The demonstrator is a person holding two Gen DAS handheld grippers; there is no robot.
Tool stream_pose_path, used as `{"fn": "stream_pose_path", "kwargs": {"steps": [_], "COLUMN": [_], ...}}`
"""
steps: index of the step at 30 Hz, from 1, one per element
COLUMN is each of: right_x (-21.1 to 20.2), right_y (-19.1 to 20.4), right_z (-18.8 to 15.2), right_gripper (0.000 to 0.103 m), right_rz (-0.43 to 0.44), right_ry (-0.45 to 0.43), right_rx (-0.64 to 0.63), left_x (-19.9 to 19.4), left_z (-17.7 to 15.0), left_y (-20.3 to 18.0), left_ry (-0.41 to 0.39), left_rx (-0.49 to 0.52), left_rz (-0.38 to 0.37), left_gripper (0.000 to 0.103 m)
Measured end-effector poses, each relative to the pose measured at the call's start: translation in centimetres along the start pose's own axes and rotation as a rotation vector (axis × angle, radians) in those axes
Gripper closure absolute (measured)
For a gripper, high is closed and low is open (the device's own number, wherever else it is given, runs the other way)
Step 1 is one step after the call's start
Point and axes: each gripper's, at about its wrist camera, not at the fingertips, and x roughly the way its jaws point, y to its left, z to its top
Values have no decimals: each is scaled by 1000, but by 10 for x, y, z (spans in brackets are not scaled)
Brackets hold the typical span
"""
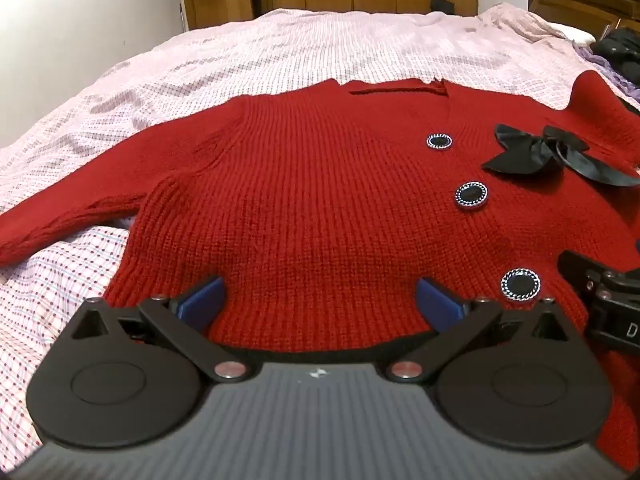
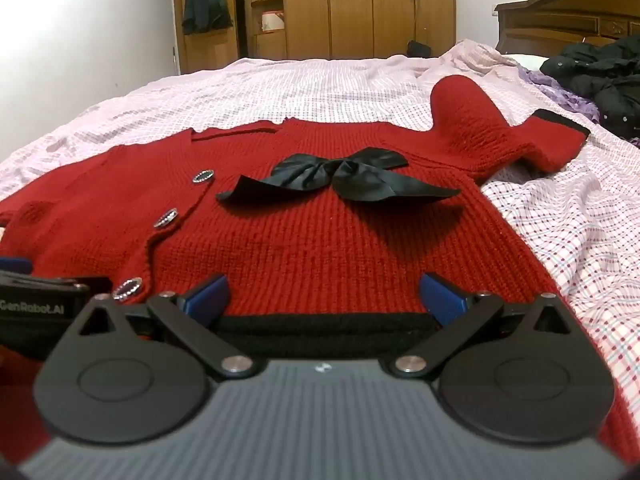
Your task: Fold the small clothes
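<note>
A small red knit cardigan (image 1: 312, 200) lies flat, front up, on the bed, with three dark round buttons (image 1: 472, 196) and a black satin bow (image 1: 556, 156). Its left sleeve (image 1: 68, 216) stretches out to the left. In the right wrist view the cardigan (image 2: 320, 240) shows the bow (image 2: 340, 180) and a bunched right sleeve (image 2: 492, 136) with a black cuff. My left gripper (image 1: 320, 300) is open over the left half of the hem. My right gripper (image 2: 324, 296) is open over the right half, at the black hem band (image 2: 320, 324).
The bed has a pink checked sheet (image 1: 240, 56). Dark and purple clothes (image 2: 600, 72) are piled at the right by a wooden headboard (image 2: 568, 20). Wooden wardrobes (image 2: 360, 8) stand behind the bed. The right gripper's body (image 1: 608, 300) shows beside my left one.
</note>
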Motion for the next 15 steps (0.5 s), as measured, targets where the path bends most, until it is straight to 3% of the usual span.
{"fn": "stream_pose_path", "kwargs": {"steps": [15], "right_x": [0], "right_y": [1], "right_z": [-1], "right_gripper": [0], "right_rz": [-10], "right_ry": [-11], "right_rx": [-8], "left_x": [-2], "left_z": [-4], "left_y": [-1], "left_ry": [-36], "left_rx": [14], "left_rz": [2], "left_gripper": [0]}}
